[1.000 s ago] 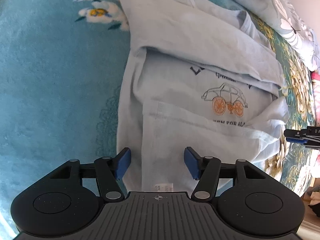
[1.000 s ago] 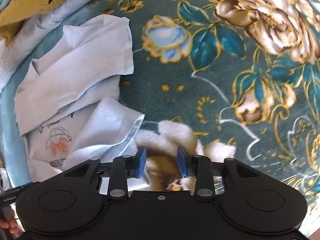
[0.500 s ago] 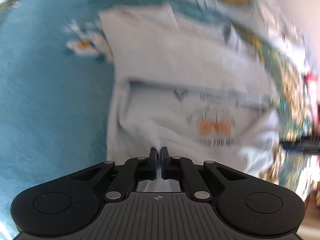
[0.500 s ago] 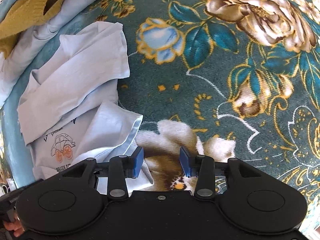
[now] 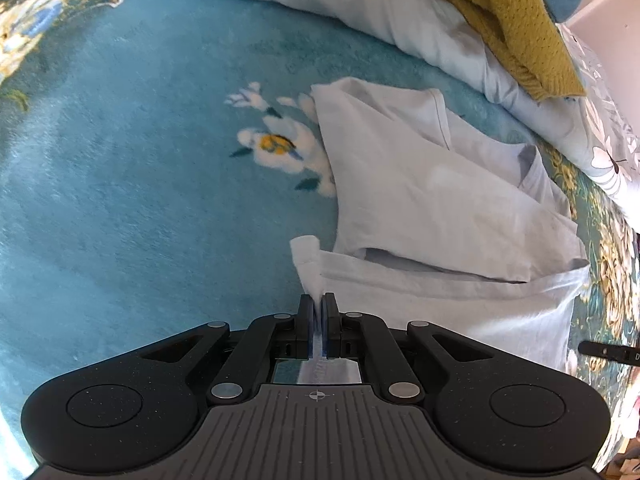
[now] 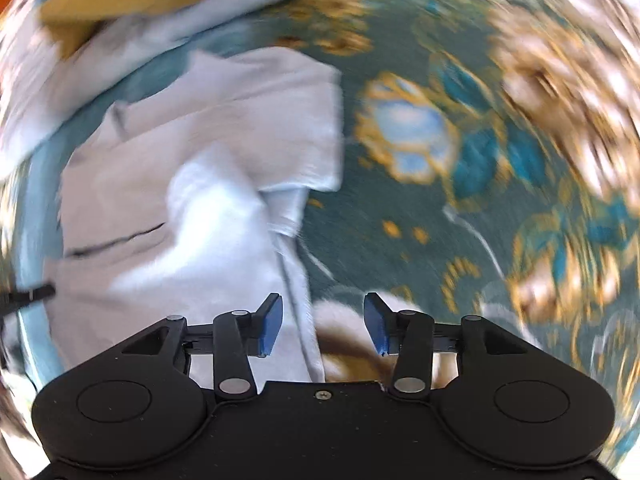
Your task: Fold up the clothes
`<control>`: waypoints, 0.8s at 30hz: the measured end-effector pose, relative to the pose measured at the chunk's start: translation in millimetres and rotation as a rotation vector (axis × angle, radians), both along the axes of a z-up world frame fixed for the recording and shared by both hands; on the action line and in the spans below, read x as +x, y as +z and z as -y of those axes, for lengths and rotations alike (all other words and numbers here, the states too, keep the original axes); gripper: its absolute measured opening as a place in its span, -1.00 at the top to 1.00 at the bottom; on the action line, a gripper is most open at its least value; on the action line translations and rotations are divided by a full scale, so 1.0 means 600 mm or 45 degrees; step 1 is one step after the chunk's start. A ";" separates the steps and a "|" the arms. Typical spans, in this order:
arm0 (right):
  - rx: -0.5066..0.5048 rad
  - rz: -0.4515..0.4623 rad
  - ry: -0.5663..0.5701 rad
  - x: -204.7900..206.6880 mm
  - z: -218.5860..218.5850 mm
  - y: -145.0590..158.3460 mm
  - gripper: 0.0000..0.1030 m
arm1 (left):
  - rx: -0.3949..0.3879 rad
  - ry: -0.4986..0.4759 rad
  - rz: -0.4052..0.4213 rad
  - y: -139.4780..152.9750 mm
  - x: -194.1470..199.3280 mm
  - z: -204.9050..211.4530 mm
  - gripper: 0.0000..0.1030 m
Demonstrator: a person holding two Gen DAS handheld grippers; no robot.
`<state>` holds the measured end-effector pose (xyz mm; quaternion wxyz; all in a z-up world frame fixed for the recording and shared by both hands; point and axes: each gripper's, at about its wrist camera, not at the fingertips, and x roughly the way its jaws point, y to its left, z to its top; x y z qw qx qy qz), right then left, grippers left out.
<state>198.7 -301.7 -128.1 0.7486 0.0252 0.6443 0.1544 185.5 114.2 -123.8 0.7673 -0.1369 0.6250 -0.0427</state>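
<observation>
A pale blue T-shirt (image 5: 420, 200) lies partly folded on the teal floral blanket (image 5: 140, 200). My left gripper (image 5: 318, 322) is shut on the shirt's near hem edge, and the cloth rises between its blue pads as a lifted fold. In the blurred right wrist view the same shirt (image 6: 208, 184) lies at the left. My right gripper (image 6: 322, 322) is open, with the shirt's right edge between its jaws, not pinched.
A pile of pale bedding (image 5: 400, 8) with a mustard knit garment (image 5: 512, 28) lies at the back. The blanket's dark floral part (image 6: 480, 160) stretches to the right of the shirt. The tip of the other gripper (image 5: 608, 350) shows at the far right.
My left gripper closed on the shirt's hem and lifted it forward, covering the car print. My right gripper moved left towards the shirt's edge and opened a little wider.
</observation>
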 end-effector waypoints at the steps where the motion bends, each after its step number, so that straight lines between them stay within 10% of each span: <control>1: 0.001 0.034 0.056 0.010 -0.013 0.006 0.09 | -0.004 -0.001 -0.005 -0.002 0.000 0.002 0.94; 8: 0.041 0.117 0.219 0.085 -0.067 0.012 -0.03 | -0.007 0.000 -0.042 -0.017 0.005 0.007 0.93; 13: 0.094 0.038 0.259 0.105 -0.083 -0.002 0.00 | -0.004 0.013 -0.087 -0.033 0.009 0.004 0.54; 18: 0.139 0.030 0.281 0.096 -0.092 0.002 0.88 | 0.002 0.016 -0.098 -0.042 0.008 0.002 0.42; 24: 0.184 0.078 0.224 0.077 -0.081 0.027 0.94 | -0.045 -0.028 -0.053 -0.021 0.004 0.013 0.79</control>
